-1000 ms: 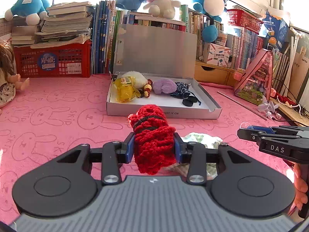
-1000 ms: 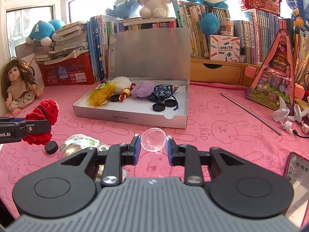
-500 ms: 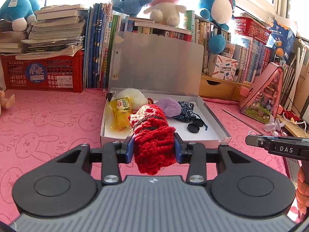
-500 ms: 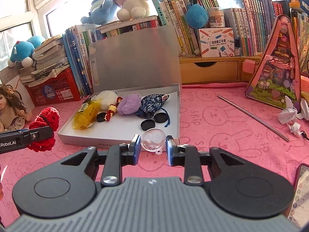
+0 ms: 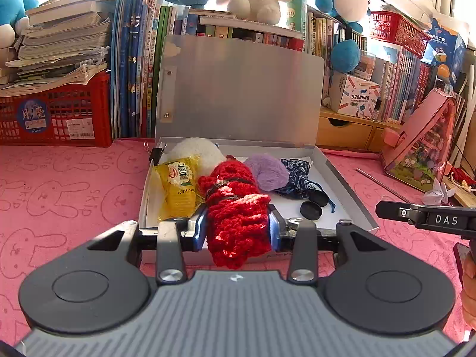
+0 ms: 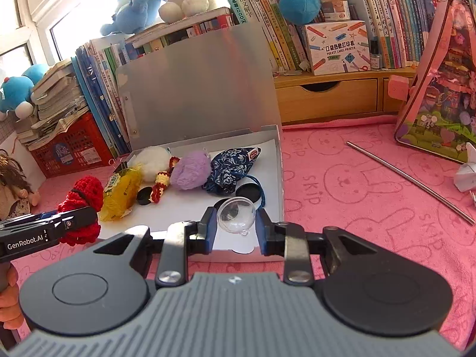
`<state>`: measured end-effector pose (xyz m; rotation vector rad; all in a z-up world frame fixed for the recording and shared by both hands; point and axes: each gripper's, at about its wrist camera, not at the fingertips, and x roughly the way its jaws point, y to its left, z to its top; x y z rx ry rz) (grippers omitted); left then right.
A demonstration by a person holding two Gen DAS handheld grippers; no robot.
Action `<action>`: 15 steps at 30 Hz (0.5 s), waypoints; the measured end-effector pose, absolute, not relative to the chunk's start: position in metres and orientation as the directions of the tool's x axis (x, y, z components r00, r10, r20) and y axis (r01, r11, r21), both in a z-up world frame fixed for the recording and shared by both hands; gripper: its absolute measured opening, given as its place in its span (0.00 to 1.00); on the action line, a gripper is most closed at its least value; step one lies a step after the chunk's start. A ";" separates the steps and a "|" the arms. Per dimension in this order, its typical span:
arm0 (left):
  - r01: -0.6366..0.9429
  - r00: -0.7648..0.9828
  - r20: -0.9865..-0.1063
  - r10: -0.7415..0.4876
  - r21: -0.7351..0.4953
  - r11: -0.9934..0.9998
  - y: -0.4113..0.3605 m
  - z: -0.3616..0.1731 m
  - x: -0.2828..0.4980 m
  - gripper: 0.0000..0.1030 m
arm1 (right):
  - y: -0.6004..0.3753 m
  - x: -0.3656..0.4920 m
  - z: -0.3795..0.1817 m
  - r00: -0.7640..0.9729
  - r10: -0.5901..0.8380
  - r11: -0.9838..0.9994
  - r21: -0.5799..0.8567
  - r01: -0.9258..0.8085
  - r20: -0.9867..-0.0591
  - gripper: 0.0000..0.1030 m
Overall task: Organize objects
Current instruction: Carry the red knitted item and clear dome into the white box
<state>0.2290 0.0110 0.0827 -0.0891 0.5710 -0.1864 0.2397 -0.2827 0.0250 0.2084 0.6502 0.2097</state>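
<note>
Pink rabbit-print cloth (image 5: 74,184) is seen covering the table, with shelves of books and plush toys filling the upper part of both views. At the centre of each frame an open grey box (image 5: 348,184) is placed, its lid stood up behind it, and several small things are already laid in it: a yellow packet (image 5: 178,187), a white pompom (image 5: 196,148), a purple pompom (image 5: 267,171), a blue floral pouch (image 5: 297,175) and black discs (image 5: 311,209).

The step in hand is judged to be the carrying of two more items to the box. For the next move, each item would need to be brought over bare floor of the box, lowered, and released without the things already inside being knocked.

The left gripper (image 5: 238,229), at the lower centre of the left wrist view, is closed partway on a red crocheted bundle (image 5: 238,208), which is squeezed between both pads and held over the near edge of the box. The right gripper (image 6: 235,232), at the lower centre of the right wrist view, is clamped on a clear plastic ball (image 6: 236,214), held by both pads just over the box's near right corner, beside the black discs.
</note>
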 end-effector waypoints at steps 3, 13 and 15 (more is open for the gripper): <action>0.136 0.820 -0.542 -0.185 -0.129 0.982 0.014 0.077 0.241 0.44 | -0.280 0.251 0.019 0.767 0.255 0.958 0.262 -0.117 -0.589 0.31; 0.089 0.798 -0.589 -0.131 -0.101 0.991 0.026 0.054 0.267 0.44 | -0.269 0.273 0.002 0.743 0.245 0.963 0.245 -0.113 -0.622 0.32; 0.092 0.798 -0.588 -0.130 -0.094 0.991 0.028 0.052 0.270 0.44 | -0.267 0.276 0.000 0.739 0.244 0.964 0.242 -0.113 -0.628 0.32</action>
